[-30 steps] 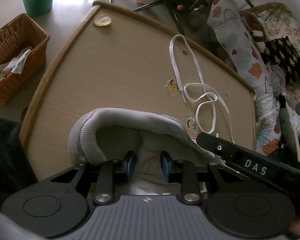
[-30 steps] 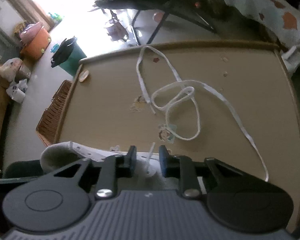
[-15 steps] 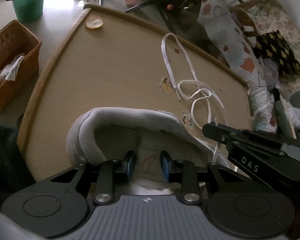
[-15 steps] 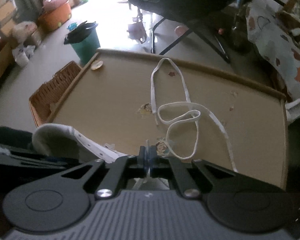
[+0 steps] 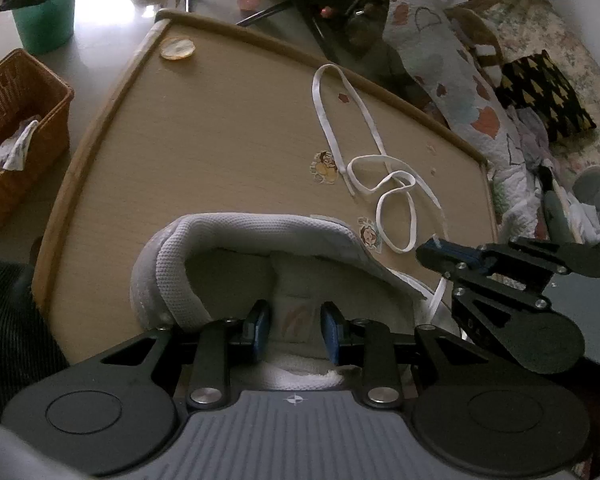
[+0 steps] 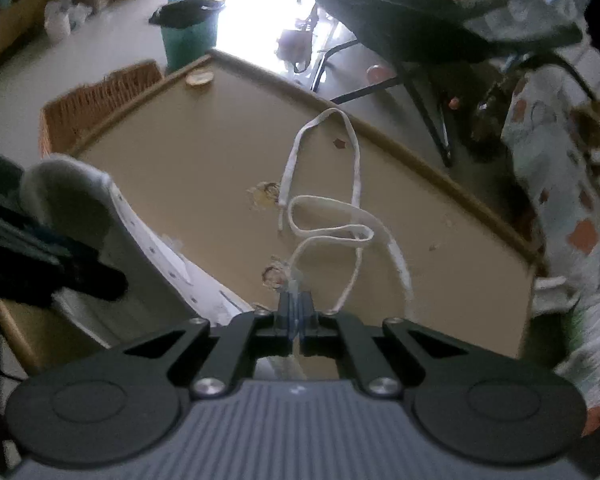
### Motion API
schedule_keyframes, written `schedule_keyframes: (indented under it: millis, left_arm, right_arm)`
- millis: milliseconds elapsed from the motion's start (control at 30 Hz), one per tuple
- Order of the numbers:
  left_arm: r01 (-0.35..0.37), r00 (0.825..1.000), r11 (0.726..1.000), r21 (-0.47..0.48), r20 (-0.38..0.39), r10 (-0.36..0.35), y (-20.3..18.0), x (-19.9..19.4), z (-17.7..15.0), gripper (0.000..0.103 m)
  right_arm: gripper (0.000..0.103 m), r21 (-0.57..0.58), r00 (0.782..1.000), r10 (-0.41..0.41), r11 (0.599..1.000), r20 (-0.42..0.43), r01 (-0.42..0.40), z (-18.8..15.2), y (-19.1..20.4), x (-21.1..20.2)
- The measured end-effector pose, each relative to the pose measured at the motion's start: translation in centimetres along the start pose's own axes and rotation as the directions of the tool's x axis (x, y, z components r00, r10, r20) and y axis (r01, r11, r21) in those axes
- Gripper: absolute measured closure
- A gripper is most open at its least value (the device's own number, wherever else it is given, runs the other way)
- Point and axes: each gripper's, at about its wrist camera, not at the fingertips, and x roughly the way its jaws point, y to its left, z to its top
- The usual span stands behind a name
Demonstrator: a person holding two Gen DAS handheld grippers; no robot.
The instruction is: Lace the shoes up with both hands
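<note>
— Why are you holding the pale grey mesh-lined shoe [image 5: 236,248] that way?

— My left jaws [image 5: 296,326] stand partly apart around its soft tongue, at the mouth of the shoe. I cannot tell whether the blue pads [image 5: 260,324] actually press on the tongue or only flank it. I judge the point is to steady the shoe on the light wooden surface [image 5: 220,128] so it will not slide while the other side works.

— And the other side?

— My right jaws [image 6: 296,312] are pressed together on the flat white shoelace [image 6: 324,236], close to one end, just beside the shoe's eyelet flap. The clear tip pokes out beyond the pads, which should leave it free to aim at a hole.

— Where is the rest of the lace?

— It lies loose in loops across the middle of the surface, beyond the shoe, its far end near a small cartoon sticker [image 5: 325,166]. Slack like that should let me pull without dragging the shoe.

— Any risk?

— The loops cross each other; I think they could snag into a knot if pulled quickly.
</note>
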Motion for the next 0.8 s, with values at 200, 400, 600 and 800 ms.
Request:
schedule_keyframes:
  millis: [200,400,600,800]
  left_arm:
    - [0.003,1.000,1.000,0.004,-0.001,-0.003,0.0,0.0,0.1,0.071]
    - [0.005,1.000,1.000,0.006,0.000,-0.005,0.1,0.0,0.1,0.071]
    - [0.007,1.000,1.000,0.008,0.000,-0.007,0.1,-0.1,0.0,0.071]
    - [0.006,1.000,1.000,0.006,-0.002,-0.006,0.0,-0.1,0.0,0.071]
  right_arm:
    - [0.101,-0.056,0.999,-0.039,0.998,-0.001,0.039,-0.1,0.0,0.5]
    - [0.101,-0.071,0.998,-0.059,0.996,-0.015,0.058,-0.3,-0.4,1.3]
    - [0.101,-0.078,0.994,-0.105,0.992,-0.030,0.102,-0.8,-1.4,2.3]
    - [0.101,-0.058,0.990,-0.132,0.990,-0.041,0.130,-1.2,-2.9,2.6]
